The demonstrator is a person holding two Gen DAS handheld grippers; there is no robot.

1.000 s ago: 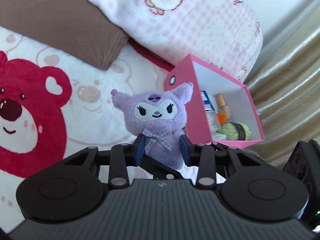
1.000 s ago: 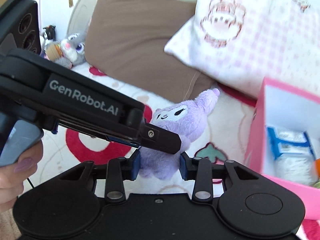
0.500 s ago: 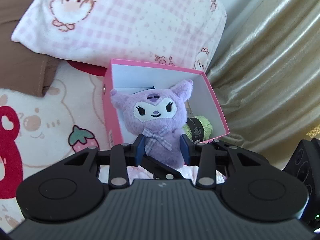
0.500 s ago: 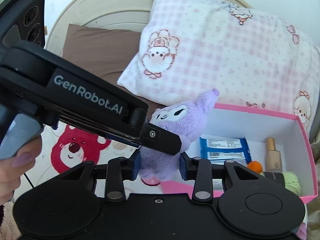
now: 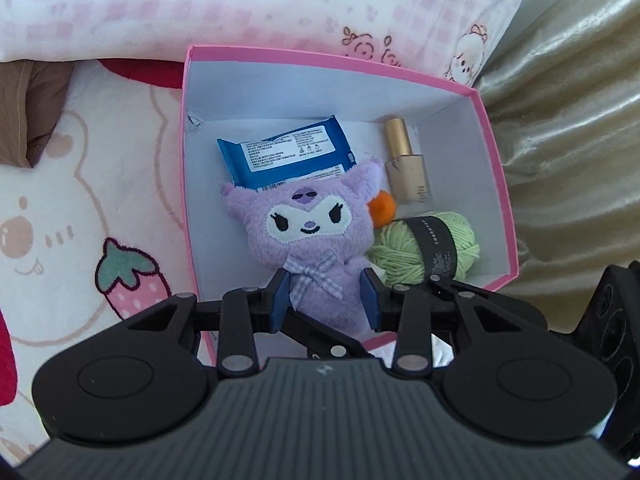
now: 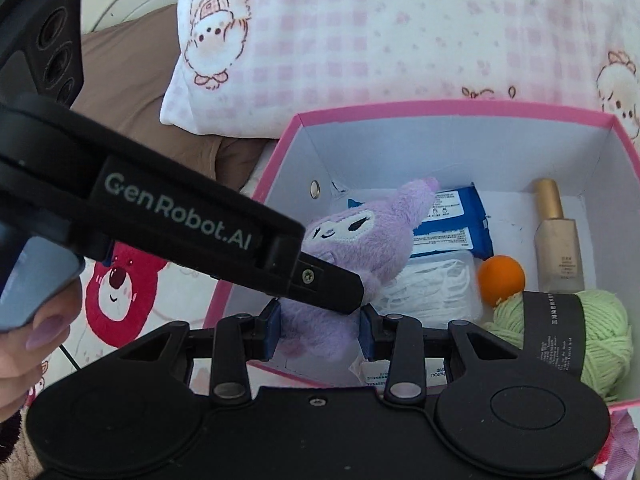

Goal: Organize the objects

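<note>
**Purple plush held over the pink box by both grippers**

Purple fur fills both sets of pads: the left gripper [image 5: 325,295] is clamped on the plush toy [image 5: 308,236] at its lower body, just under the checked bow; the right gripper [image 6: 320,330] grips the same toy [image 6: 360,240] from the side, its pads pressed into the fur. The toy sits inside the pink box [image 5: 494,152], at the near left, above a blue wipes packet [image 5: 286,152]; to its right lie an orange ball [image 6: 502,274], a gold-capped bottle [image 6: 558,248] at the far right, and green yarn [image 6: 600,336] at the near right. A checked pillow [image 6: 400,40] lies beyond the box.
</note>
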